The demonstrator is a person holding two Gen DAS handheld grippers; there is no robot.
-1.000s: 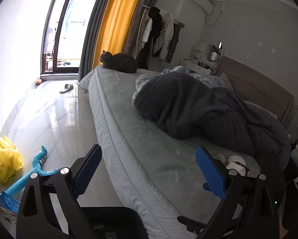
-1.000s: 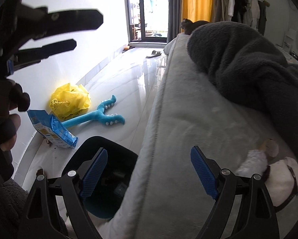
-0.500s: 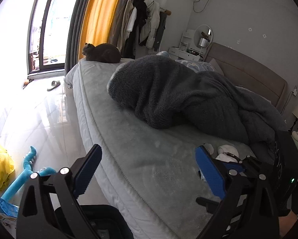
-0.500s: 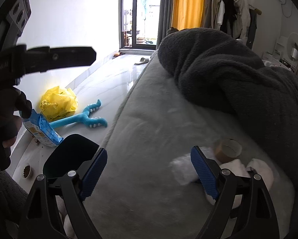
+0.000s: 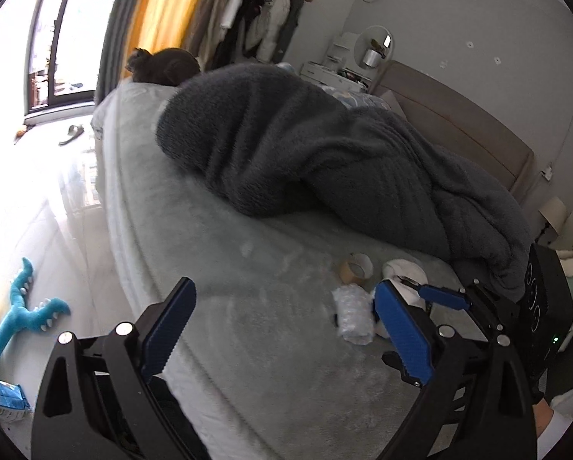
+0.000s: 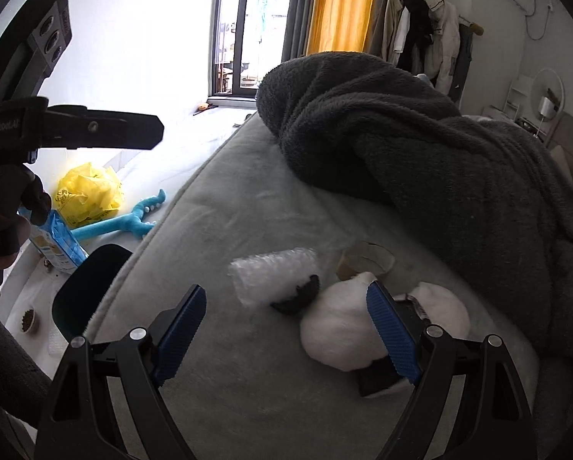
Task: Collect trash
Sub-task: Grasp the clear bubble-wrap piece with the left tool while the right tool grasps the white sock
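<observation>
The wide grey plush-covered bed (image 6: 248, 345) now fills the space under both pairs of tongs. A second ago the right view still looked down past the mattress edge at the floor and the black round bin (image 6: 83, 287); since then both have swung inward over the bed, so the trash has come within reach and a pick looks to be the next step.

The big dark grey fleece blanket (image 6: 420, 153) lies heaped beyond and to the right of the tongs, its edge close behind the trash but not covering it.

The right tongs (image 6: 286, 335) are spread wide and hold nothing. Just beyond their right finger lies a white fluffy rounded item with a dark strap (image 6: 340, 329), possibly a slipper, which crowds that side. Ahead, between the fingers, lies the crumpled clear bubble-wrap roll (image 6: 275, 272), with a small dark object I cannot identify touching its near end. Behind that is a brown cardboard tape core (image 6: 365, 260).

The left tongs (image 5: 282, 327) are also released and empty, with the bubble wrap (image 5: 353, 314) just inside their right finger and the tape core (image 5: 356, 268) beyond.

The bin sits low on the floor, left of the right tongs.
</observation>
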